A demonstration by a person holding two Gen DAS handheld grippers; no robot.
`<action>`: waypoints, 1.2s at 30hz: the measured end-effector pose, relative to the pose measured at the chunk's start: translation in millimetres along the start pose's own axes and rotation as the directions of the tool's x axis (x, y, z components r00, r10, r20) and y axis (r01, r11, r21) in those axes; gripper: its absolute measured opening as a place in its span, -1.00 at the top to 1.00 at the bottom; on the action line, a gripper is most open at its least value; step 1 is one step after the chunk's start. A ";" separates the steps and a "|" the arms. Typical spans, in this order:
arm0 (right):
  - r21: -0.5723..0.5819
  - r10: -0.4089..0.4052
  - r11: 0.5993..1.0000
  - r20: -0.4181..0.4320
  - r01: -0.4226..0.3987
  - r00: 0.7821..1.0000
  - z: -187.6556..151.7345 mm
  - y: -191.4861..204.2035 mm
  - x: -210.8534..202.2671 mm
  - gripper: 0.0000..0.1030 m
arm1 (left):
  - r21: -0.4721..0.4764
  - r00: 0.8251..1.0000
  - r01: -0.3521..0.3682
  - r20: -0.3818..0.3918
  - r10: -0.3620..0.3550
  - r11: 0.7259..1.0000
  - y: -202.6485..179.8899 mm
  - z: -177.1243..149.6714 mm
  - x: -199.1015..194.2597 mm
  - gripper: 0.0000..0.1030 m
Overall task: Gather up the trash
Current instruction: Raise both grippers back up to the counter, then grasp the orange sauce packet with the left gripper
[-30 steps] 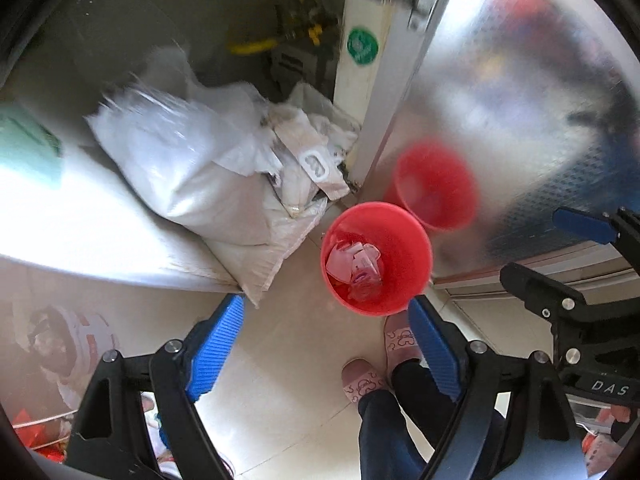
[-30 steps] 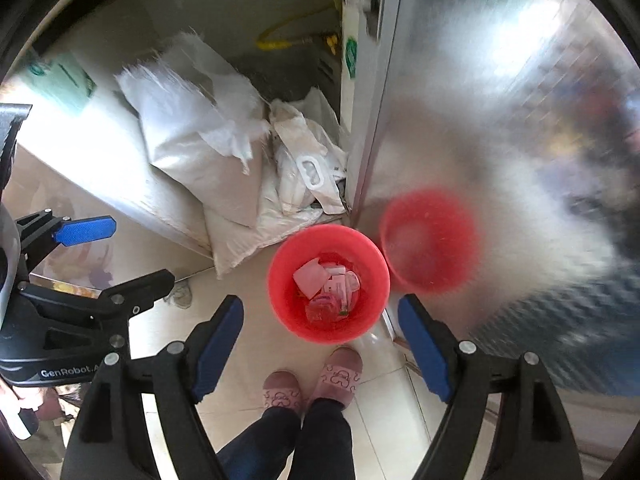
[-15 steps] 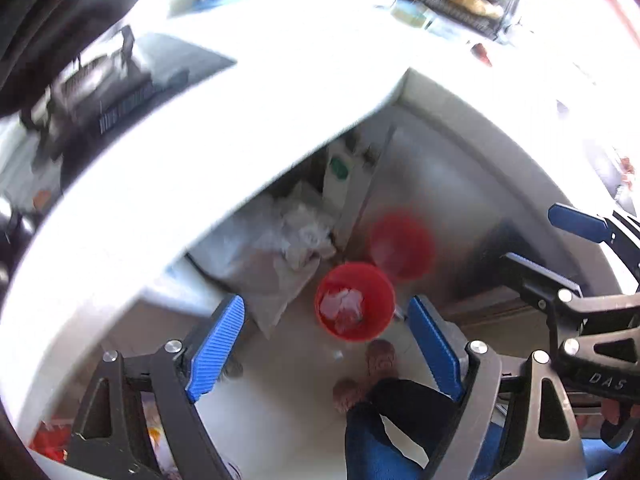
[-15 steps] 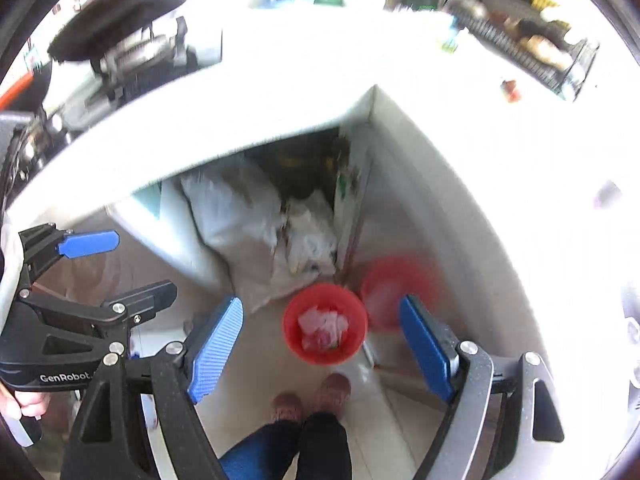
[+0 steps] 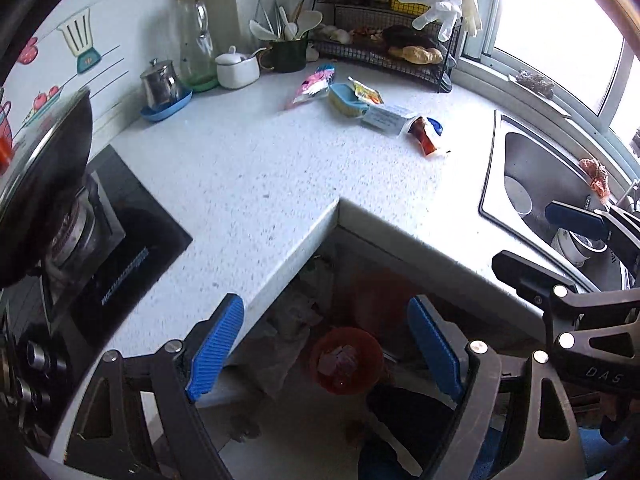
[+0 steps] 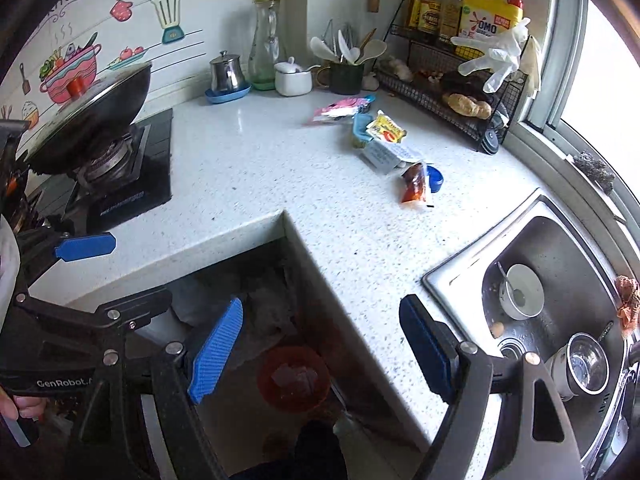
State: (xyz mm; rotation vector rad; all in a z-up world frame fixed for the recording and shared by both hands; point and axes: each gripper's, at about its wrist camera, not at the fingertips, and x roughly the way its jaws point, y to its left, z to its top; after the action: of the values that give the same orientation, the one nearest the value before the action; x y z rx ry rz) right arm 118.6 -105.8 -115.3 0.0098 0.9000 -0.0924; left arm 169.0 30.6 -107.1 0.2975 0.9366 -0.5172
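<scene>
The left gripper [image 5: 326, 344] stands with its blue pads spread wide and nothing between them; the right gripper [image 6: 320, 348] is likewise spread and empty. Both tilt downward over the inner corner of the white speckled worktop [image 5: 256, 168]. Framed between each pair of fingers, far below on the floor, sits the red bin [image 5: 346, 360], with some pale scraps already inside. A person's dark trouser leg [image 5: 408, 408] stands just beside it.

Further out, on the worktop near the back corner, lies a loose cluster of litter: a pink wrapper [image 6: 340, 109], a yellow sachet [image 6: 386, 130] resting on a blue sponge holder [image 6: 360, 128], a white paper label [image 6: 386, 156], and a dark red sauce packet [image 6: 414, 186] touching a blue cap [image 6: 436, 178]. This appears to be the trash left to collect.

The risks lie in that clutter. The sachet and label overlap, so a pinch aimed at one may drag the other or take the holder, which is probably not rubbish. The sauce packet looks partly full; a hard squeeze could burst it over the worktop. Flat wrappers may slip from the pads when scraped off a smooth surface. The sink [image 6: 552, 280] with its dishes lies near on the right, so a dropped piece could land among them, and the bin's mouth is a small target from this height.
</scene>
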 end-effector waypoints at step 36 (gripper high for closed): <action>0.179 -0.162 0.966 -0.141 0.186 0.977 87.8 -203.3 90.8 -0.54 | 0.048 0.957 0.183 -0.240 -0.166 0.982 -128.2 200.4 200.0 -0.61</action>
State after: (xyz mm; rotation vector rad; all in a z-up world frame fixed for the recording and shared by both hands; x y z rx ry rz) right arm 226.1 -319.3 -125.6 0.1167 1.0137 -0.3460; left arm 333.7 -227.2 -161.7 0.3460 1.1833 -0.6887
